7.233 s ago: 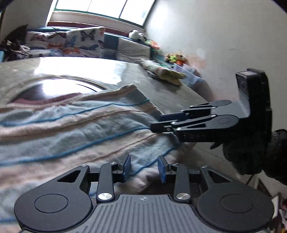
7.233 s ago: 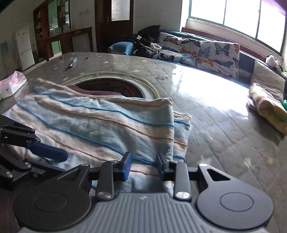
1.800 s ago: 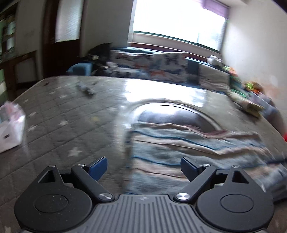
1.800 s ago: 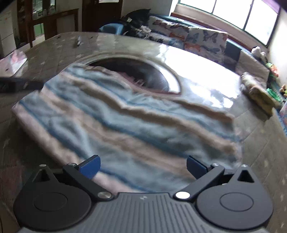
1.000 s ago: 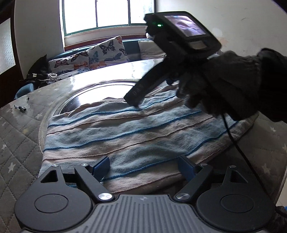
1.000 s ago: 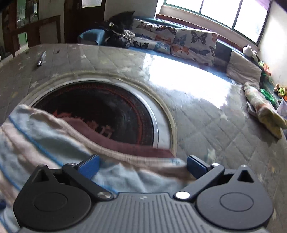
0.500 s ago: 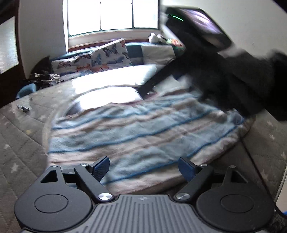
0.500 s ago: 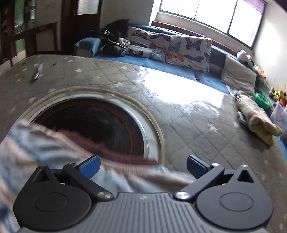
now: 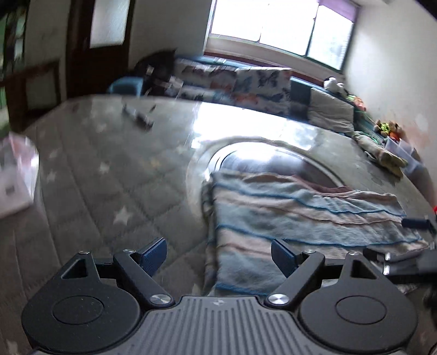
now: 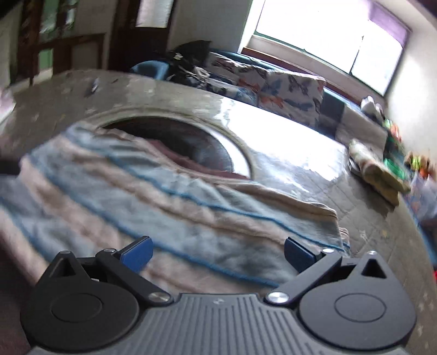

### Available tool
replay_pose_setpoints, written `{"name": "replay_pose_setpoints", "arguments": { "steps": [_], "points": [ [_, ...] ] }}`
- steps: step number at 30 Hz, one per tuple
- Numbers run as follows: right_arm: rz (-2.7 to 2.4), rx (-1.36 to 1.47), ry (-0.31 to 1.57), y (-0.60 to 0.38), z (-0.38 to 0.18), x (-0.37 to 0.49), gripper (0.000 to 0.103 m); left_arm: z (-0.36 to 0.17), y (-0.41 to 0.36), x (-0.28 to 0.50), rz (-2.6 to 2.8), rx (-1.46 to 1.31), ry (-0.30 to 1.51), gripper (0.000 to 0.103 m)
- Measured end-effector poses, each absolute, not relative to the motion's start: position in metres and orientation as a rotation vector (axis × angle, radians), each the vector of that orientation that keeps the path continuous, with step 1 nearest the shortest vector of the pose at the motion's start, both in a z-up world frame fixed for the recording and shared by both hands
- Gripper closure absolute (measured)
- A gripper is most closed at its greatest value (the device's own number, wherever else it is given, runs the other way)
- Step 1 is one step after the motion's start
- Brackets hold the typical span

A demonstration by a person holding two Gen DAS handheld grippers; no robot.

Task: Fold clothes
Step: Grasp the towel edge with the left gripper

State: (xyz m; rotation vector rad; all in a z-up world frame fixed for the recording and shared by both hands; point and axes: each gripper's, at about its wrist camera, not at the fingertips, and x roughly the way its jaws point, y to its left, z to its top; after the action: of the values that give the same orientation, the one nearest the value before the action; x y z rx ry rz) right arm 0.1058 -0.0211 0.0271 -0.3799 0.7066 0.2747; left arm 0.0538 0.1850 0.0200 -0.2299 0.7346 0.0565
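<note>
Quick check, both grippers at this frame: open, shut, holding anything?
Left gripper: open, holding nothing, above the near edge of the striped garment.
Right gripper: open, holding nothing, over the same garment.

Grey quilted table cover (image 9: 114, 174) with pale stars spreads across the near scene, a dark round inset (image 10: 191, 142) at its middle. Far back, butterfly-print cushions (image 10: 286, 87) line a bench under the bright window (image 9: 273, 24). Off to the far right, a rolled yellowish cloth (image 10: 379, 172) lies on the cover. At far left, a blurred dark pen-like thing (image 9: 138, 116).
</note>
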Motion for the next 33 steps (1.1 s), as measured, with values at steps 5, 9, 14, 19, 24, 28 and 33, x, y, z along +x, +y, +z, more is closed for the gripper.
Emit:
{"name": "replay_pose_setpoints", "arguments": {
  "steps": [5, 9, 14, 19, 24, 28, 33],
  "points": [
    [0.283, -0.400, 0.666, -0.018, 0.032, 0.086, 0.000, 0.015, 0.187, 0.048, 0.029, -0.251, 0.759, 0.025],
    [0.306, -0.400, 0.702, -0.019, 0.025, 0.078, 0.000, 0.012, 0.186, 0.044, 0.027, -0.259, 0.773, 0.029],
    [0.307, -0.378, 0.675, -0.022, 0.027, 0.073, 0.000, 0.013, 0.184, 0.042, 0.020, -0.270, 0.781, 0.045],
    [0.333, -0.363, 0.675, -0.023, 0.024, 0.070, 0.000, 0.014, 0.178, 0.042, -0.005, -0.280, 0.791, 0.067],
    [0.428, -0.326, 0.653, -0.021, 0.030, 0.067, 0.000, 0.018, 0.178, 0.043, -0.018, -0.307, 0.788, 0.082],
    [0.547, -0.301, 0.671, -0.014, 0.030, 0.067, 0.000, 0.027, 0.179, 0.043, -0.033, -0.315, 0.769, 0.087],
    [0.658, -0.275, 0.679, -0.005, 0.032, 0.066, 0.000, 0.045, 0.171, 0.045, -0.071, -0.299, 0.730, 0.088]
  ]
}}
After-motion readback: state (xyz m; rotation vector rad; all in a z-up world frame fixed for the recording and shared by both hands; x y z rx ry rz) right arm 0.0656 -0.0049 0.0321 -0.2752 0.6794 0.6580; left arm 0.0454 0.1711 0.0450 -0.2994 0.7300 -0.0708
